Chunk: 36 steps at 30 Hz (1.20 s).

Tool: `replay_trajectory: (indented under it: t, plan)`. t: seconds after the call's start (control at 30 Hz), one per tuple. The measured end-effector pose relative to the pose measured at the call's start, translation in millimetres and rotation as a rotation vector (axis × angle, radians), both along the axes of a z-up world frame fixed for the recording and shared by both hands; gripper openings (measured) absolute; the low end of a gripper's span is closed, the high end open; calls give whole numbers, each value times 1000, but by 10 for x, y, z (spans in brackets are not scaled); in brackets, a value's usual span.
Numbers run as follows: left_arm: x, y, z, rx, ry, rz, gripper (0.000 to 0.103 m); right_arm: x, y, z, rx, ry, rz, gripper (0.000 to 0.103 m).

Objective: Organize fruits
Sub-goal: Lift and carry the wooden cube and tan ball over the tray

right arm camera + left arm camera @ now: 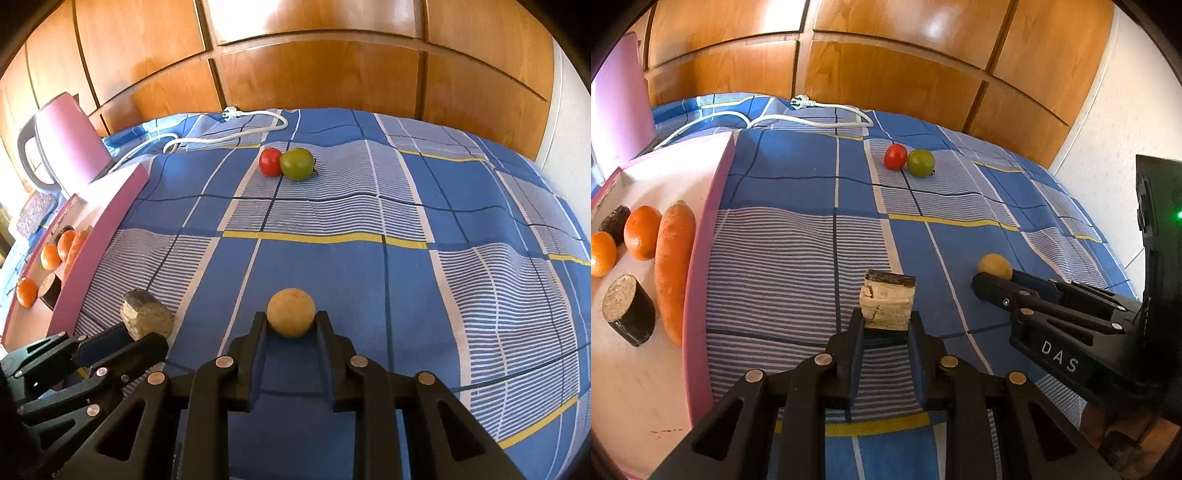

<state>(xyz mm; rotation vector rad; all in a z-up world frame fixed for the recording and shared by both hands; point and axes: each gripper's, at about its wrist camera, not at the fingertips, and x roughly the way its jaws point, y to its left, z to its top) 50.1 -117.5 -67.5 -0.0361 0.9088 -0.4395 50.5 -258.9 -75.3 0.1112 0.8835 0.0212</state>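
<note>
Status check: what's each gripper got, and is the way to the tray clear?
Left gripper shut on brown chunk. Right gripper shut on tan ball. Pink tray left, holding carrot. Nothing between.

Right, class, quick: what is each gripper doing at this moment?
Left gripper: closed on the dark-skinned, pale-fleshed chunk.
Right gripper: closed on the tan round fruit.

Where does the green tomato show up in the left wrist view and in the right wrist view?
Left wrist view: the green tomato lies upper centre, far back on the blue checked bedspread.
Right wrist view: the green tomato lies upper centre, slightly left.
Shared landmark: the red tomato touches its left side in both views.
</note>
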Motion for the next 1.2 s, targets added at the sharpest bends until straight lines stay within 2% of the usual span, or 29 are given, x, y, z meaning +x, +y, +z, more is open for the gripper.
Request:
replay_trajectory:
  t: [0.23, 0.47, 0.83, 1.2]
  plan:
    - [-51, 61, 55, -15, 14, 6, 22, -71, 45, 25, -4, 13, 6, 25]
    - [-174, 90, 230, 2, -39, 7, 22, -130, 123, 43, 13, 22, 22, 25]
    - [-222, 378, 574, -10, -104, 99, 22, -177, 342, 193, 22, -5, 77, 25]
    - [-234, 628, 669, -8, -126, 168, 22, -191, 572, 288, 53, -14, 147, 25]
